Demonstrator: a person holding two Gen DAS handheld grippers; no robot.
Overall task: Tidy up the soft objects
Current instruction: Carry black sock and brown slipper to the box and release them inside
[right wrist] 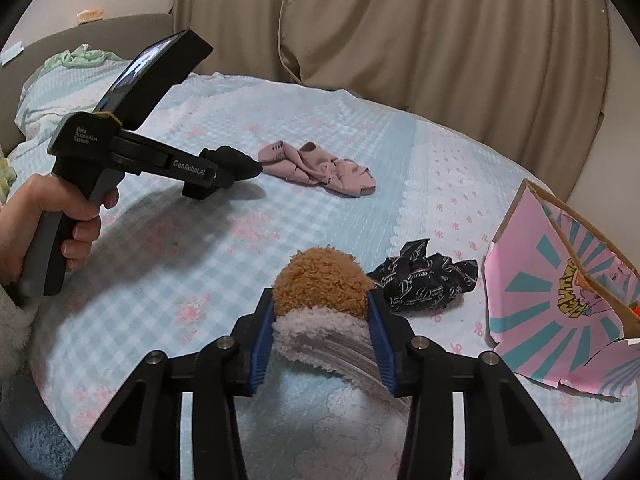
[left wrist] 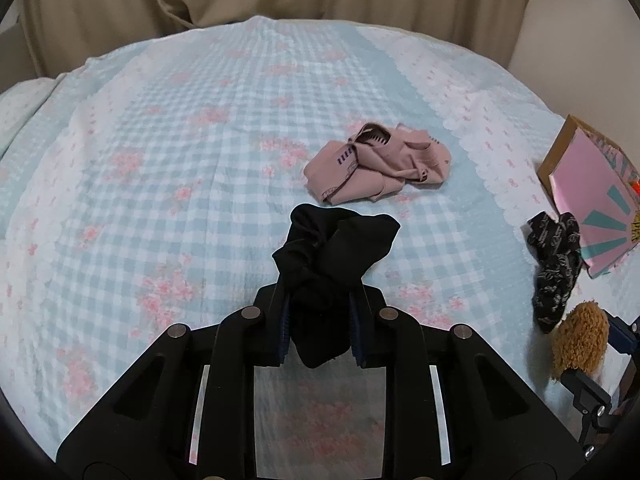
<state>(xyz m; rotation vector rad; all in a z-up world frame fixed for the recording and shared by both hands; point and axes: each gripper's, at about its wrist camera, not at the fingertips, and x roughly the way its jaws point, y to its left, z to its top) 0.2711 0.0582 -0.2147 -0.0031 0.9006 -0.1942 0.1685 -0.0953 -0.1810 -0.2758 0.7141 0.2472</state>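
The bed [left wrist: 160, 160] carries everything, under a blue checked cover. At its right edge a pink paper bag [right wrist: 560, 300] lies open. Toward the middle sits a crumpled pink garment [left wrist: 376, 164]. A black printed cloth [right wrist: 428, 280] lies just beside the bag. The left gripper [left wrist: 318, 320] has its jaws clamped on a black sock [left wrist: 332, 248]; the right gripper [right wrist: 322, 344] squeezes a fuzzy brown-and-white sock [right wrist: 320, 292]. Both holds catch only one end, so I judge either sock may slip free when swung toward the bag.
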